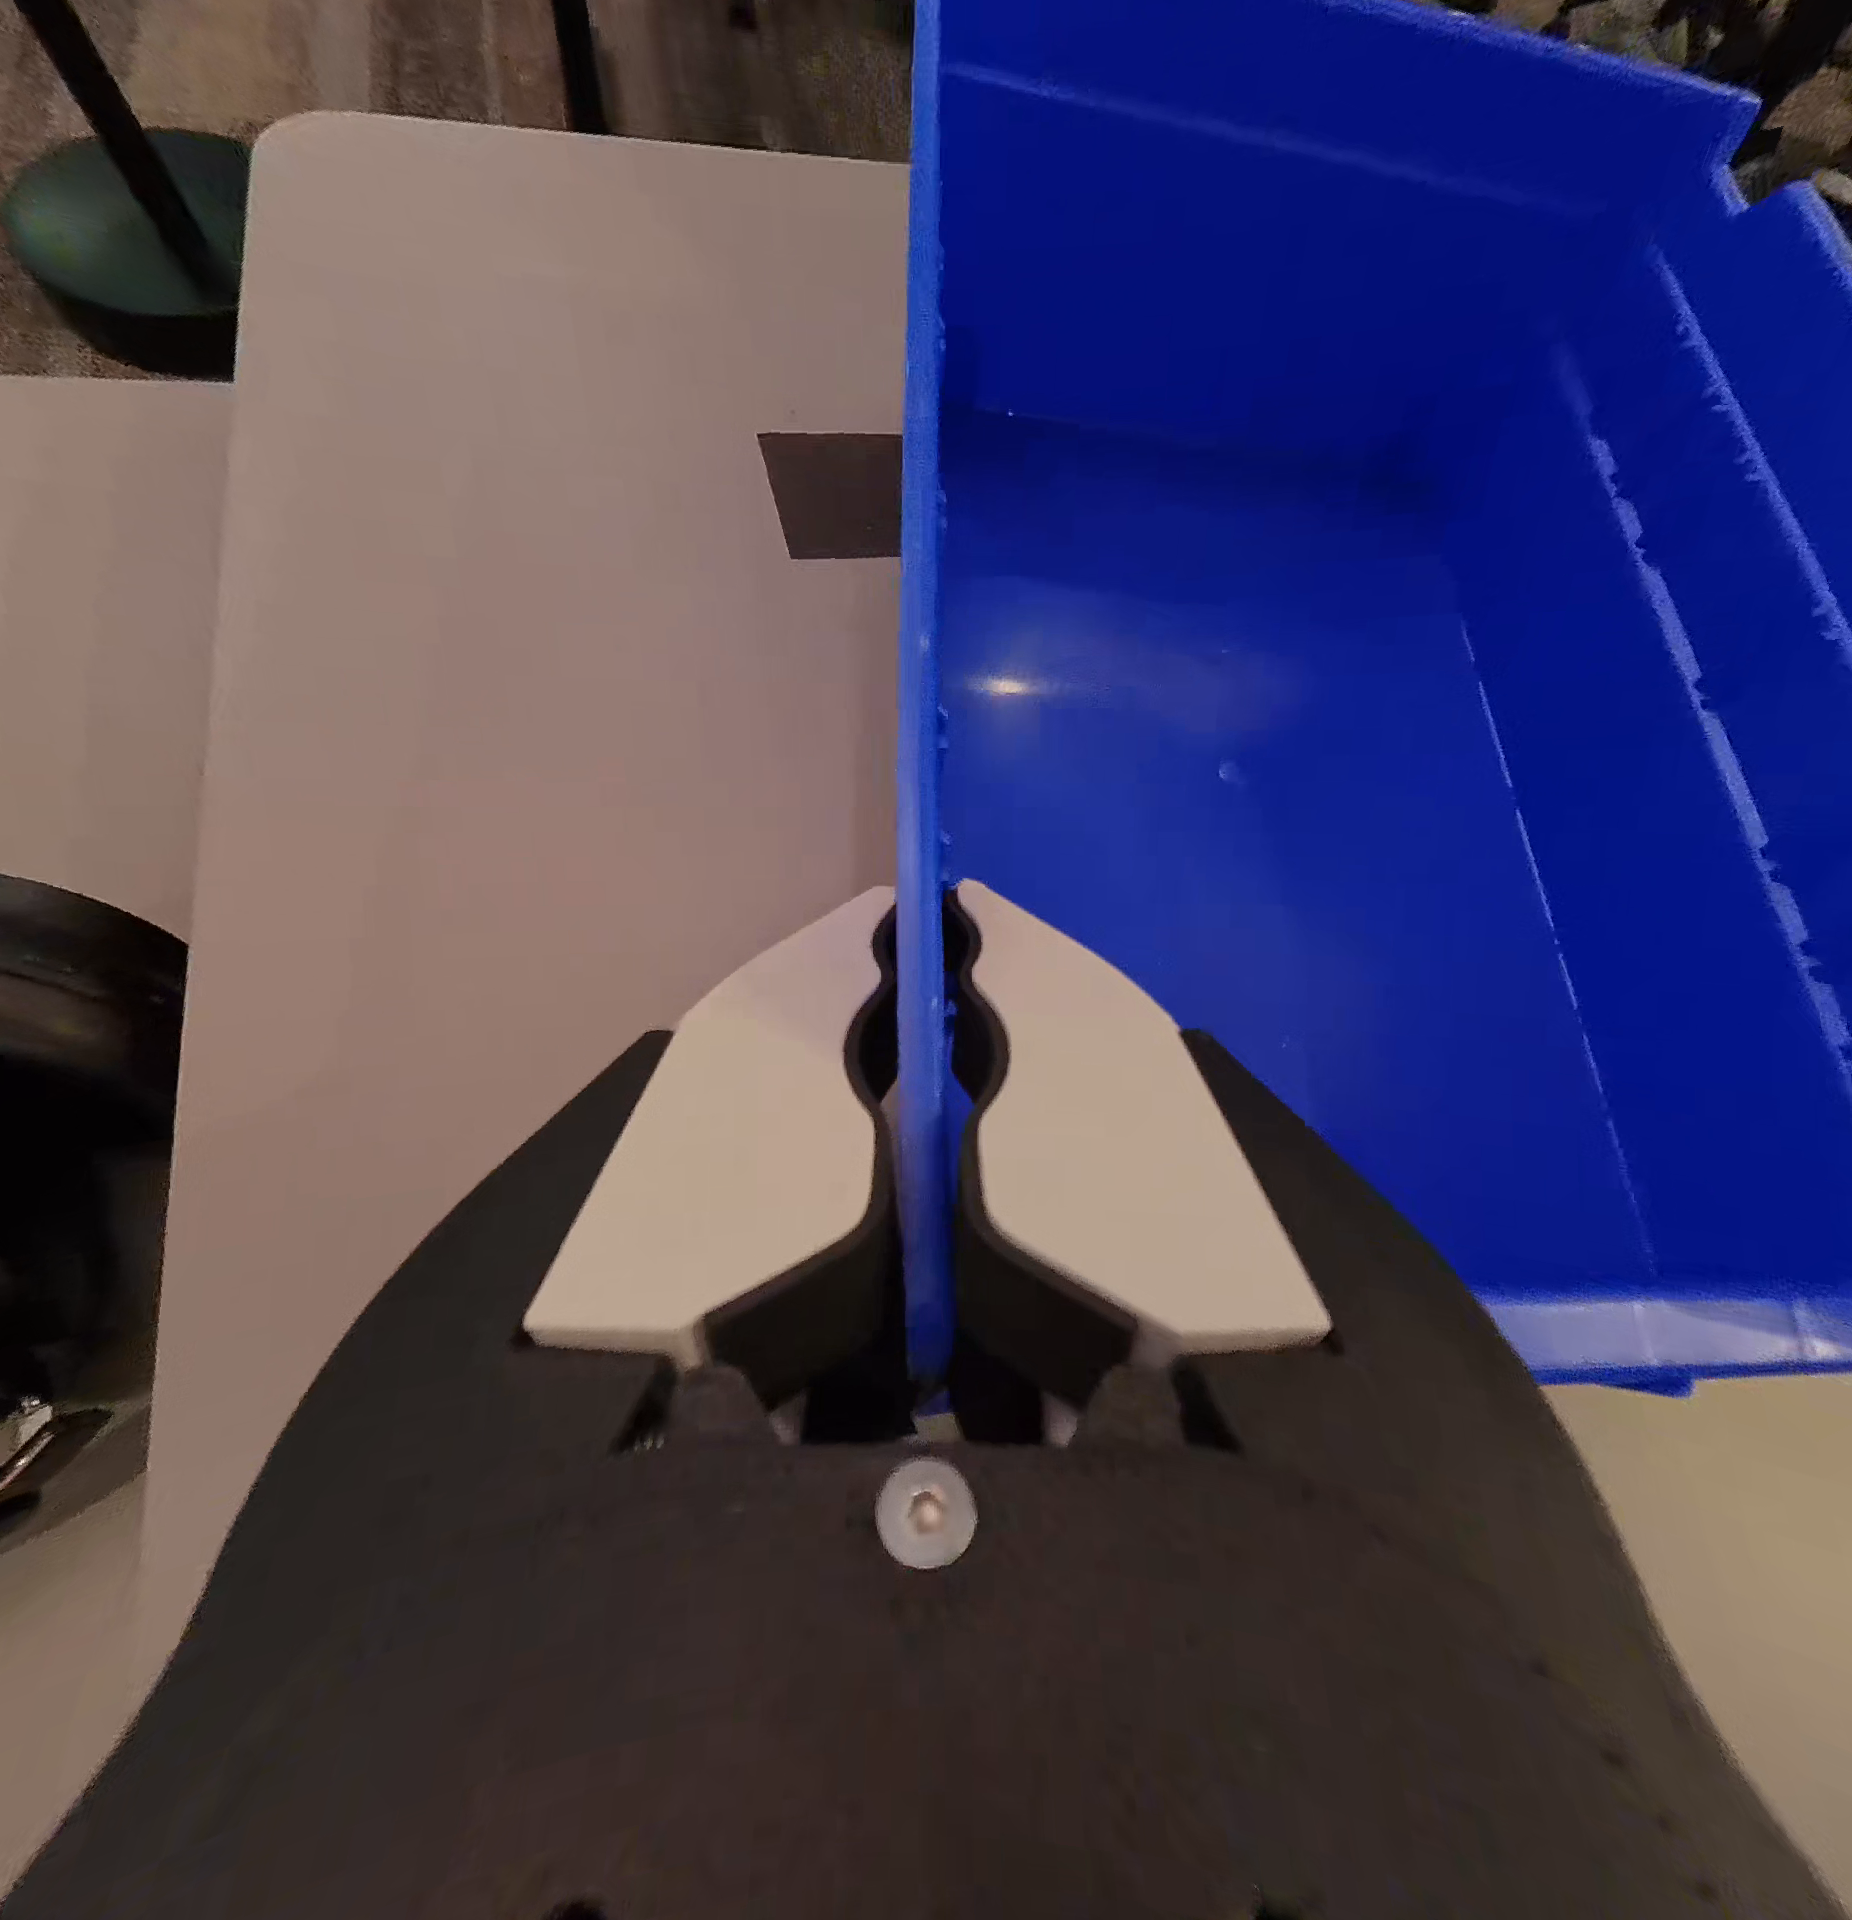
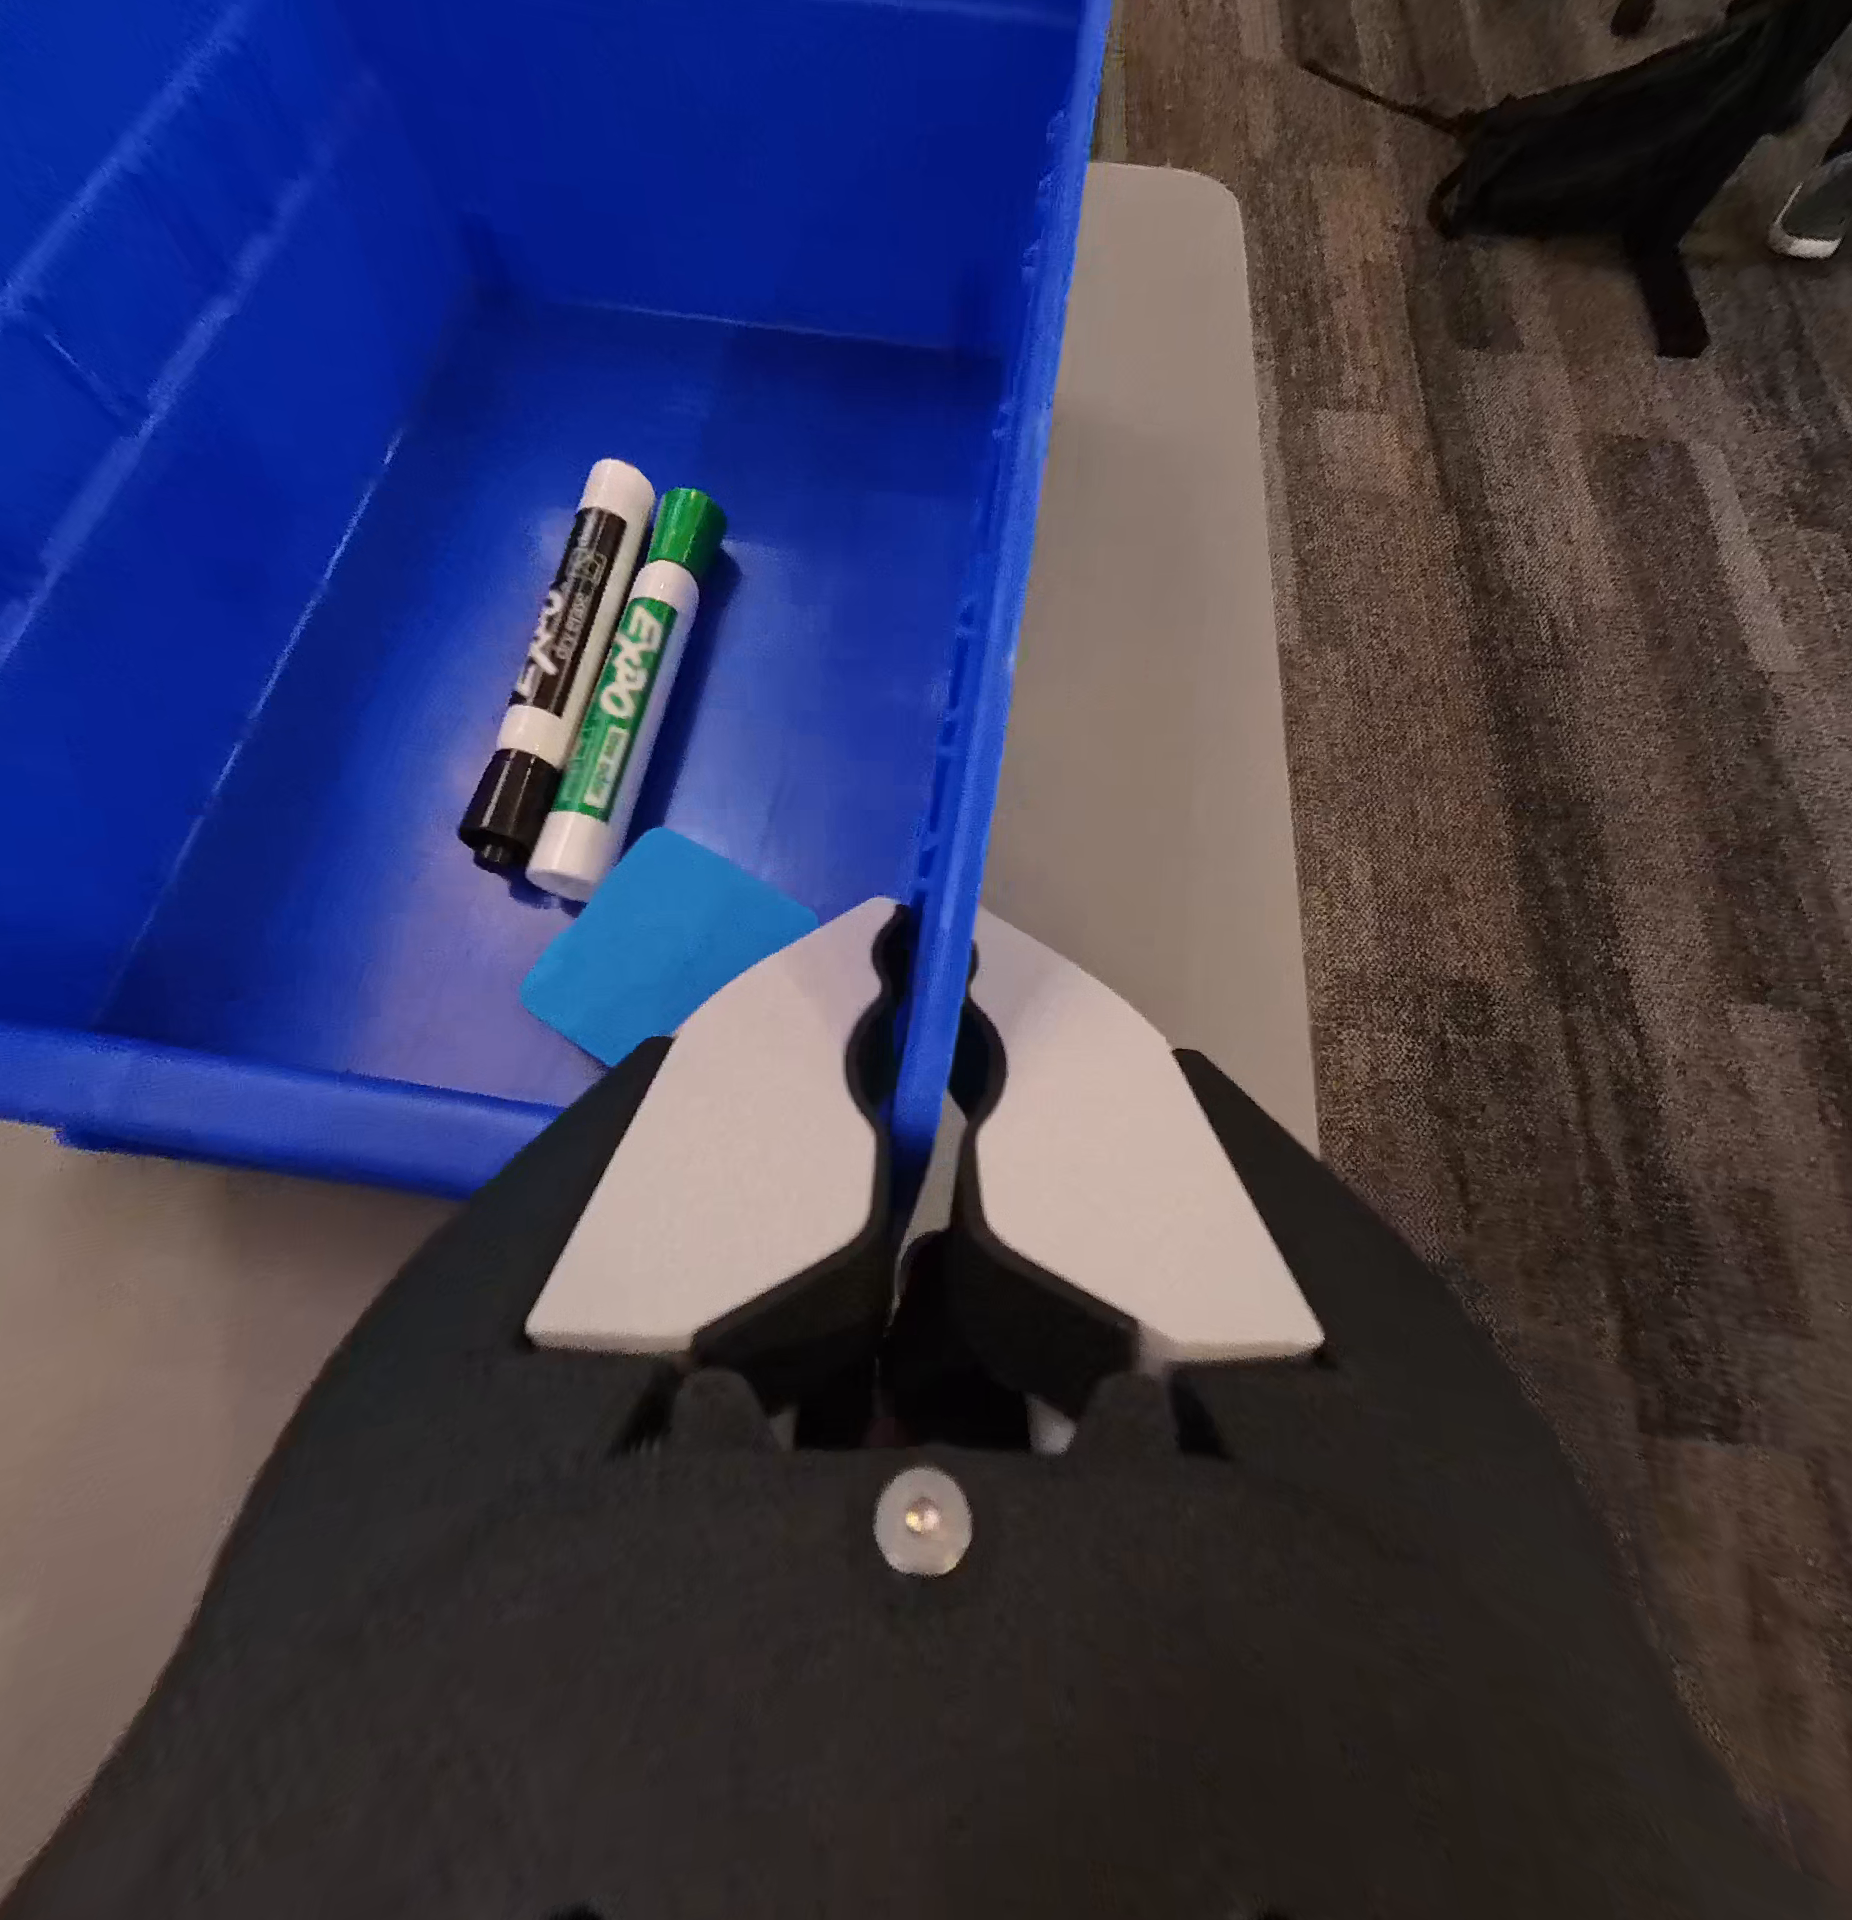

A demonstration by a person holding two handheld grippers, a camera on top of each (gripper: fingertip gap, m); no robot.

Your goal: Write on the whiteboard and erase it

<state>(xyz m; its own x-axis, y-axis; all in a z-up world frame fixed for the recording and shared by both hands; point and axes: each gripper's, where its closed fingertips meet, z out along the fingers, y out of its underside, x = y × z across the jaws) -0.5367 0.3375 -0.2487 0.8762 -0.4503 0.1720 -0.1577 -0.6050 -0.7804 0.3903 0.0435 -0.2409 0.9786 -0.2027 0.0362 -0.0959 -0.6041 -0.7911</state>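
My left gripper (image 1: 924, 914) is shut on the left side wall of a blue plastic bin (image 1: 1265, 727), one finger inside and one outside. My right gripper (image 2: 927, 925) is shut on the bin's right side wall (image 2: 1005, 623) in the same way. Inside the bin, in the right wrist view, lie a black marker (image 2: 563, 655), a green marker (image 2: 631, 691) and a light blue eraser pad (image 2: 662, 940) near the front right corner. The white surface (image 1: 537, 623) under the bin's left side, with rounded corners, carries a dark rectangle (image 1: 834, 497).
The bin rests on a pale table (image 2: 122, 1351). Carpet (image 2: 1576, 727) lies past the table's right edge, with a dark bag (image 2: 1628, 135) and a shoe (image 2: 1826, 208) far off. A green stand base (image 1: 122, 229) and a dark round object (image 1: 60, 1091) lie to the left.
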